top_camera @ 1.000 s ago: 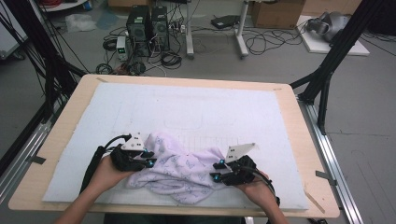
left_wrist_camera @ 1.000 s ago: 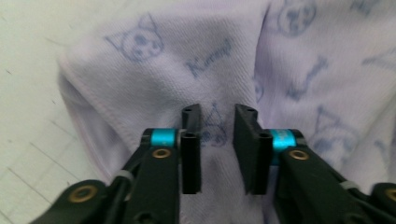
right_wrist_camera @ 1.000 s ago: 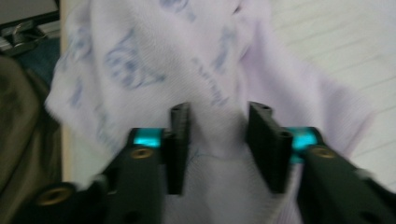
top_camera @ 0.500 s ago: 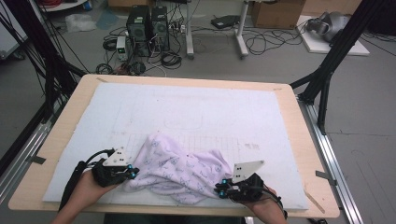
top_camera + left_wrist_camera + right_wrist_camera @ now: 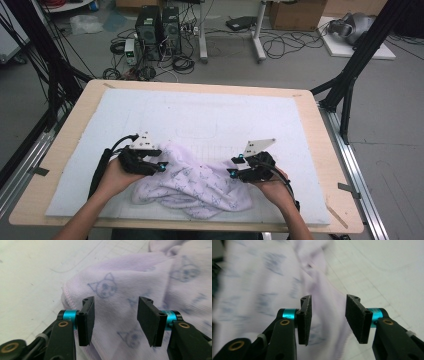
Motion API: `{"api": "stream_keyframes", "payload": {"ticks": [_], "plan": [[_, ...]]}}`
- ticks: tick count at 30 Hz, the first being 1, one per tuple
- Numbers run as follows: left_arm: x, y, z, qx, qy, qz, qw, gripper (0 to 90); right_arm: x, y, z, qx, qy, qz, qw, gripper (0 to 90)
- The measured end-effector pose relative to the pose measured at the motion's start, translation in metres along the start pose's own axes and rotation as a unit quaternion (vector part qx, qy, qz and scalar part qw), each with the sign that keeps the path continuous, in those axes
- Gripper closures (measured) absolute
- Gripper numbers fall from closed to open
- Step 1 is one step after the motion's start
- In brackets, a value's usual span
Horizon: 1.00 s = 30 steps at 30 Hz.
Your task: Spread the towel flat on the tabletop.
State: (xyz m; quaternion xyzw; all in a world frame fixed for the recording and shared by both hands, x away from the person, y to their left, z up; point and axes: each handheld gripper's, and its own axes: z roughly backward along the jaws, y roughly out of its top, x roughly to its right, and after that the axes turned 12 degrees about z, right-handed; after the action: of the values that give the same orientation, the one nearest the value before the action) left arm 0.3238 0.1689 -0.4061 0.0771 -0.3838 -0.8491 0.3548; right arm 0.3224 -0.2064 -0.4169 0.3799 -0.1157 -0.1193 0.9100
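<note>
- Grey floor [image 5: 300,65] beyond the table, strewn with black cables [image 5: 290,47].
- 2 computer towers [image 5: 160,25] far left.
- Cardboard box [image 5: 295,12] far right.
- Black frame legs [image 5: 360,55] at both sides.

Both tools held low, jaws apart, one in each hand.

In the high view the person's forearms come up from the bottom edge and angle inward. The left hand [image 5: 116,176] holds the left tool [image 5: 161,166], its tip turned toward the right. The right hand [image 5: 268,182] holds the right tool [image 5: 231,166], tip turned toward the left, so the two face each other, well apart. In each tool's own view the two black jaws stand wide, with nothing clamped between the pads.
</note>
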Motion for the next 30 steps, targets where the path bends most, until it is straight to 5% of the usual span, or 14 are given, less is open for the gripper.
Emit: {"api": "stream_keyframes", "payload": {"ticks": [1, 2, 4, 5, 8, 11, 17, 22, 26, 30], "plan": [[-0.001, -0.001, -0.006, -0.012, -0.005, -0.001, 0.9999, 53.0, 0.0, 0.0, 0.0, 0.0, 0.0, 0.0, 1.0, 53.0], [-0.002, -0.002, -0.01, -0.027, -0.007, -0.009, 0.9996, 68.9, 0.006, -0.005, -0.011, -0.015, 0.012, -0.014, 0.9997, 52.6], [-0.001, -0.004, -0.015, -0.046, -0.017, -0.024, 0.9985, 75.8, 0.007, -0.006, -0.016, -0.022, 0.017, -0.015, 0.9995, 53.3], [0.0, -0.006, -0.016, -0.048, -0.016, -0.03, 0.9983, 84.9, 0.007, -0.007, -0.022, -0.04, 0.03, -0.012, 0.9987, 61.2], [0.001, -0.007, -0.012, -0.043, -0.012, -0.027, 0.9986, 86.7, 0.008, -0.005, -0.02, -0.027, 0.039, -0.005, 0.9989, 84.1], [0.001, -0.006, 0.0, -0.02, -0.008, -0.019, 0.9996, 87.1, 0.007, -0.002, -0.011, -0.023, 0.024, 0.006, 0.9994, 85.6], [-0.001, -0.005, 0.042, 0.034, 0.022, -0.012, 0.9991, 87.2, 0.008, 0.006, 0.026, 0.022, -0.043, 0.01, 0.9988, 85.9], [0.004, -0.021, 0.061, 0.042, 0.014, -0.012, 0.9989, 87.1, 0.006, 0.013, 0.053, 0.046, -0.063, 0.021, 0.9967, 85.9], [0.008, -0.037, 0.05, 0.015, 0.013, -0.018, 0.9996, 86.7, -0.006, 0.007, 0.039, 0.013, -0.049, 0.033, 0.9982, 85.8], [0.003, -0.041, 0.046, 0.015, 0.009, -0.006, 0.9998, 87.0, -0.011, -0.001, 0.027, 0.002, -0.038, 0.035, 0.9987, 85.8]]}}
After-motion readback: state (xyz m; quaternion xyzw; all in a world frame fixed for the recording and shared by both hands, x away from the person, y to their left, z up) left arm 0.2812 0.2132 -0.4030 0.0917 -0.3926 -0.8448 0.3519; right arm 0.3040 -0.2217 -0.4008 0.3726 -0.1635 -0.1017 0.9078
